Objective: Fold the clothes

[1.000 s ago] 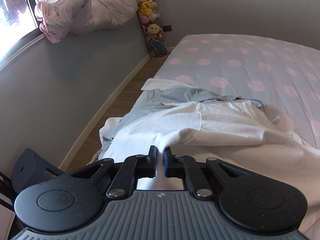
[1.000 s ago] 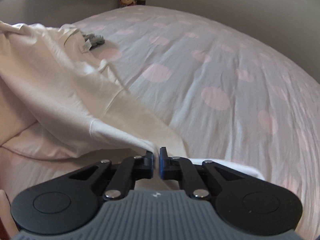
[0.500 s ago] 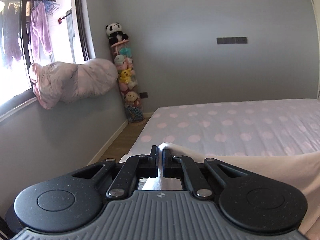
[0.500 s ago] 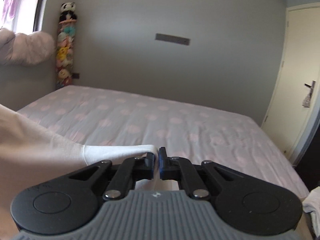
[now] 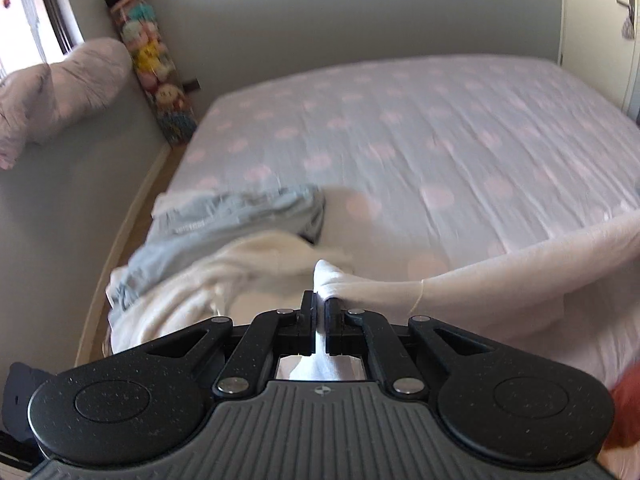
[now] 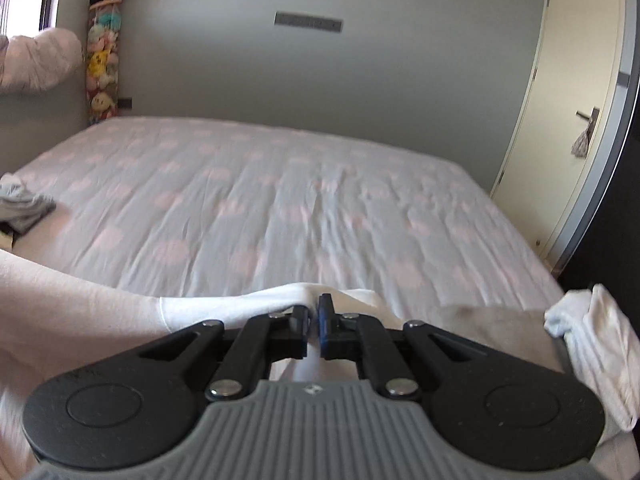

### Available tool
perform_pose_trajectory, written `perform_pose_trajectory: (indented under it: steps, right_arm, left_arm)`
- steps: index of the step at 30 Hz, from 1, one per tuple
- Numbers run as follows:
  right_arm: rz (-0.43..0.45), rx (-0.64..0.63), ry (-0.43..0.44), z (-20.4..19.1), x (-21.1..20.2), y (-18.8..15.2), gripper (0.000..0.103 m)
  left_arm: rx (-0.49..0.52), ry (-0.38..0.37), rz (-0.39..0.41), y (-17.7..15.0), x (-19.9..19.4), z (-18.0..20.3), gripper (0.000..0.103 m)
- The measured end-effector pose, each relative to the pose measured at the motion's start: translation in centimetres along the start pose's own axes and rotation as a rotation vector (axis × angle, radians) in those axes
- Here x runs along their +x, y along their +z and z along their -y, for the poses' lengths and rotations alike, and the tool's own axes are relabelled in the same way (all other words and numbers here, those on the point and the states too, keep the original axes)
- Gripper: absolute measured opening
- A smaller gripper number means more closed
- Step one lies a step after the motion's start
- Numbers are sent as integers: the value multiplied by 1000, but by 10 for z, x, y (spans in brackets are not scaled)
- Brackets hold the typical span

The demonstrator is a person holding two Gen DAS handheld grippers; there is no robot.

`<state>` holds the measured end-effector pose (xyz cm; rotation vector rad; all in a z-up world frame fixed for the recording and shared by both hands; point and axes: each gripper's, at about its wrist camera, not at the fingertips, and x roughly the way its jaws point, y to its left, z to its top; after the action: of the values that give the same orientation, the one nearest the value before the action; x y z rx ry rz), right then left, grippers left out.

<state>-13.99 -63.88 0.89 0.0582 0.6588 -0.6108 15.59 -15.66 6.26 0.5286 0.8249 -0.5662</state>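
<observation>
A white T-shirt (image 5: 500,280) hangs stretched between my two grippers above the near edge of the bed. My left gripper (image 5: 320,304) is shut on one corner of it; the cloth bunches above the jaws and runs off to the right. My right gripper (image 6: 314,310) is shut on the other corner; the white T-shirt (image 6: 80,312) runs off to the left. A pile of other clothes, cream (image 5: 240,272) and light blue-grey (image 5: 240,212), lies on the bed's left near corner.
The bed (image 6: 300,200) has a grey sheet with pink dots. A folded white garment (image 6: 592,332) lies at the bed's right near corner. A tower of plush toys (image 5: 152,52) stands in the far left corner. A door (image 6: 580,100) is at the right.
Both grippers have tilted down from facing the wall, so the bed and the clothes pile are in view again. The shirt stays held and stretched between them.
</observation>
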Motion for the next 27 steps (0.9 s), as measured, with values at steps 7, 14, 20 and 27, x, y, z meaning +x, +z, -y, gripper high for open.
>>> perform_pose_trajectory:
  steps: [7,14,20,27]
  right_arm:
    - [-238,-64,69,-6,11,-67,7]
    - [-362,-198,136,-11,-8,-80,40]
    - [-357,-225,216,-14,-30,-59,52]
    - [-288,-258,277,-46,0,-43,53]
  left_arm:
    - [136,-68,-249,-65,41,27,3]
    - [194,-172,-320,-73,28,34,21]
    - [236,-271,-238,-47,6,39,47]
    - [271,-299,-194,-10,46,54,49]
